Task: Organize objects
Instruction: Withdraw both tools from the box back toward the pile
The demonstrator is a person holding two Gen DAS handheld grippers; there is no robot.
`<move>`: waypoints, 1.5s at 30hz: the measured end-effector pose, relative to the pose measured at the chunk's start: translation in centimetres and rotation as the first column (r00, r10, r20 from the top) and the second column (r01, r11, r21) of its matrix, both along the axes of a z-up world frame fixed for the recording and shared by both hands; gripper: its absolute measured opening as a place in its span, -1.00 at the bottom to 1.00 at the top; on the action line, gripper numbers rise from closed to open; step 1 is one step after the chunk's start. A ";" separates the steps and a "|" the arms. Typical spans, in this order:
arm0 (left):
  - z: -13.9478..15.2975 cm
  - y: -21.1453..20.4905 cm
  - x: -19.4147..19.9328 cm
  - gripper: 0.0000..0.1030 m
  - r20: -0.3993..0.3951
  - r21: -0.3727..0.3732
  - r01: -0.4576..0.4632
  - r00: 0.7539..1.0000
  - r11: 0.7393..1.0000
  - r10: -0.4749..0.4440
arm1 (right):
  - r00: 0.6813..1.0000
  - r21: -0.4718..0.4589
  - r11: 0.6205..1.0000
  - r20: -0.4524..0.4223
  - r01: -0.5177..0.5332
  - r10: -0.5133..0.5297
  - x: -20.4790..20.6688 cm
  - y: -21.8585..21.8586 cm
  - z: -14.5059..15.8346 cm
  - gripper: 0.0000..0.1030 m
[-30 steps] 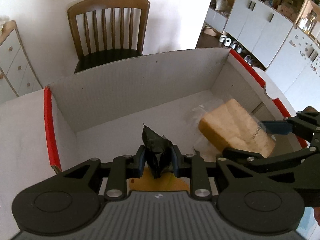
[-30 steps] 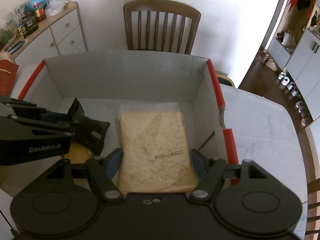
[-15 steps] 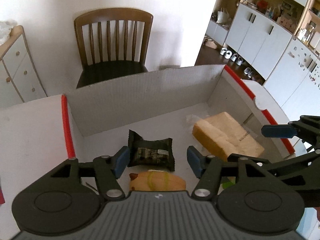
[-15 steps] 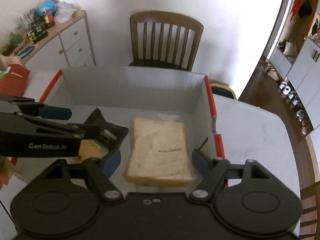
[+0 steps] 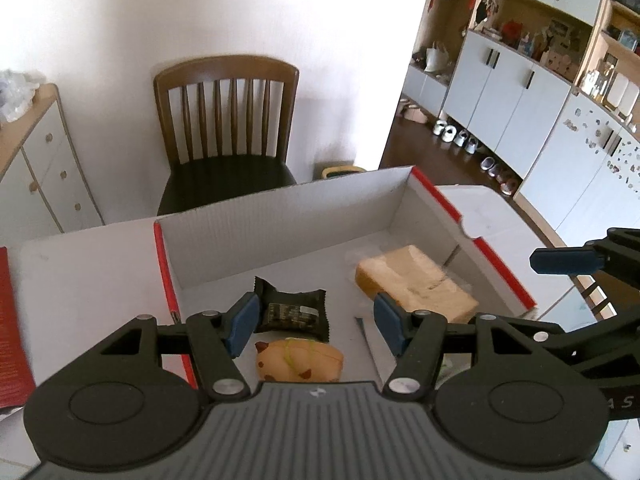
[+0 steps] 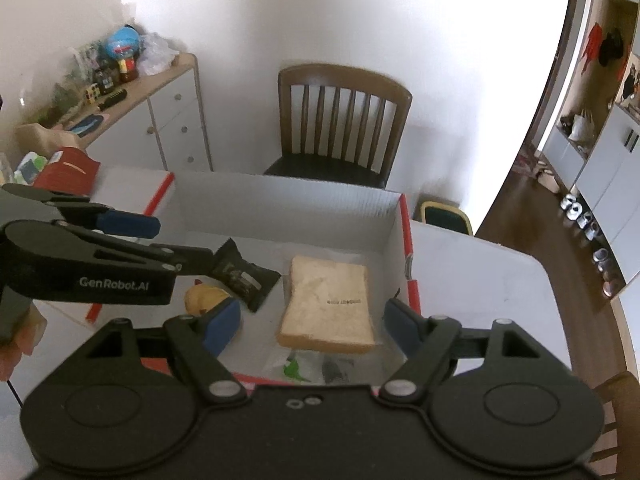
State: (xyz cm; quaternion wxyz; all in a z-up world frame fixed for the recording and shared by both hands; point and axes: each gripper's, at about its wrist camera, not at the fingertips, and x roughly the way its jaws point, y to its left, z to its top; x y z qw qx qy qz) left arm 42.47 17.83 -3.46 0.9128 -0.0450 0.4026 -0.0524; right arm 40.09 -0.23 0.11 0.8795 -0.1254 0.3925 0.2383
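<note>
The dark snack packet (image 5: 291,313) now lies flat on the floor of the open cardboard box (image 5: 280,216), where a second ago my left tool was pinching it upright by one crimped end. Its long axis runs across the left wrist view, crimped ends pointing left and right, printed label up. Just in front of it, nearly touching, sits a tan animal-shaped bun (image 5: 300,360), its long axis also crosswise.

To the right, well apart from the packet, the wrapped bread loaf (image 6: 328,304) lies flat on its broad face. In the right wrist view its long axis runs away from me toward the box's far wall, domed top farthest, date stamp up. A second ago it sat between my right tool's pads; now it lies on the box floor with the pads clear of it.

My left tool (image 5: 316,322) has its pads apart with nothing between them, hanging above the packet. My right tool (image 6: 312,324) has just been spreading wider; its pads stand apart above the loaf, not touching it. Both views show more of the room than before, so both tools have risen.

I judge both drops finished, with three items now in the box. Beyond the box: the white counter (image 5: 88,264), something red (image 6: 66,172) at its left edge, and a wooden chair (image 5: 226,128) against the wall.
</note>
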 end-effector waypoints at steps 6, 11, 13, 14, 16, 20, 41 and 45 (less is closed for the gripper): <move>2.0 -0.7 -2.7 0.21 0.034 0.013 0.004 0.999 1.000 -0.005 | 0.999 0.024 0.999 0.026 -0.028 0.027 -2.3 -1.4 1.6 0.61; 3.6 -1.4 -5.3 0.21 0.065 0.012 0.011 0.998 1.000 -0.011 | 0.998 0.058 0.997 0.037 -0.050 0.048 -4.5 -3.2 2.7 0.65; 4.1 -1.8 -6.3 0.23 0.076 0.017 0.013 0.997 1.000 -0.015 | 0.998 0.069 0.996 0.042 -0.059 0.056 -5.4 -3.9 3.1 0.68; 4.4 -2.0 -6.8 0.27 0.081 0.015 0.015 0.997 1.000 -0.016 | 0.997 0.077 0.995 0.044 -0.062 0.059 -5.9 -4.3 3.2 0.70; 4.8 -2.3 -8.0 0.33 0.096 0.007 0.013 0.995 1.000 -0.013 | 0.997 0.085 0.994 0.046 -0.069 0.066 -6.7 -5.1 3.5 0.72; 5.5 -3.1 -10.4 0.33 0.119 0.000 0.010 0.993 1.000 -0.010 | 0.996 0.096 0.992 0.050 -0.085 0.080 -8.7 -6.6 3.6 0.77; 0.9 -6.2 -20.4 0.65 0.095 -0.013 -0.007 0.995 1.000 0.009 | 0.990 0.099 0.985 0.017 -0.143 0.142 -17.8 -11.1 -0.9 0.88; -0.7 -6.6 -21.3 1.00 0.077 -0.027 -0.025 0.997 0.999 0.027 | 0.986 0.076 0.983 0.003 -0.167 0.167 -19.5 -10.9 -2.3 0.88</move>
